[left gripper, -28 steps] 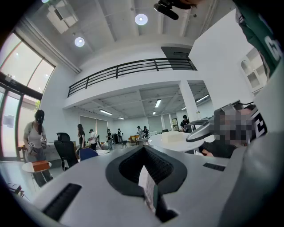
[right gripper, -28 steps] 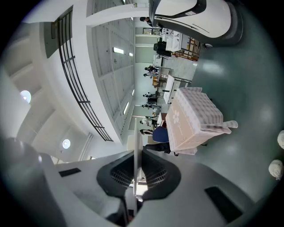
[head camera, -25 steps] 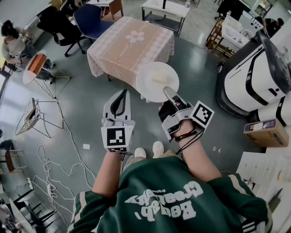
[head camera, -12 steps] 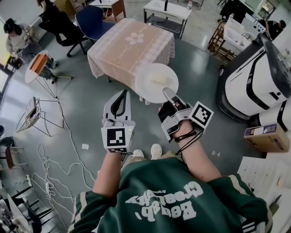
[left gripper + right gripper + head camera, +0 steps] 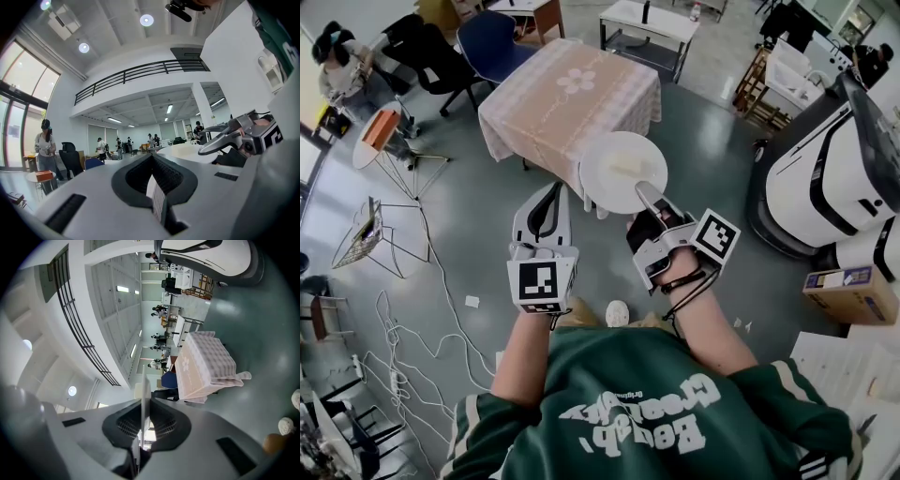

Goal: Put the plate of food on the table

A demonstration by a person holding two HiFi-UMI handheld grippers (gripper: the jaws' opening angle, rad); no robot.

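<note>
A white plate (image 5: 619, 169) with a pale piece of food (image 5: 628, 164) is held level above the grey floor. My right gripper (image 5: 643, 189) is shut on its near rim. In the right gripper view the plate (image 5: 142, 394) shows edge-on as a thin white line between the closed jaws of the right gripper (image 5: 140, 427). The table (image 5: 572, 94), under a pink checked cloth with a flower print, stands just beyond the plate. My left gripper (image 5: 554, 193) hangs left of the plate, shut and holding nothing. The left gripper view shows the left gripper (image 5: 157, 194), the plate (image 5: 185, 152) and the right gripper (image 5: 232, 138).
A blue chair (image 5: 492, 42) stands behind the table, a white table (image 5: 642, 23) further back. A large white machine (image 5: 825, 159) and a cardboard box (image 5: 848, 291) are at the right. Cables (image 5: 403, 347), a wire stand (image 5: 370, 239) and a small round table (image 5: 375, 136) lie left.
The person has stepped forward a little, so the table sits slightly nearer. The plate stays in the right gripper and both grippers keep their places.
</note>
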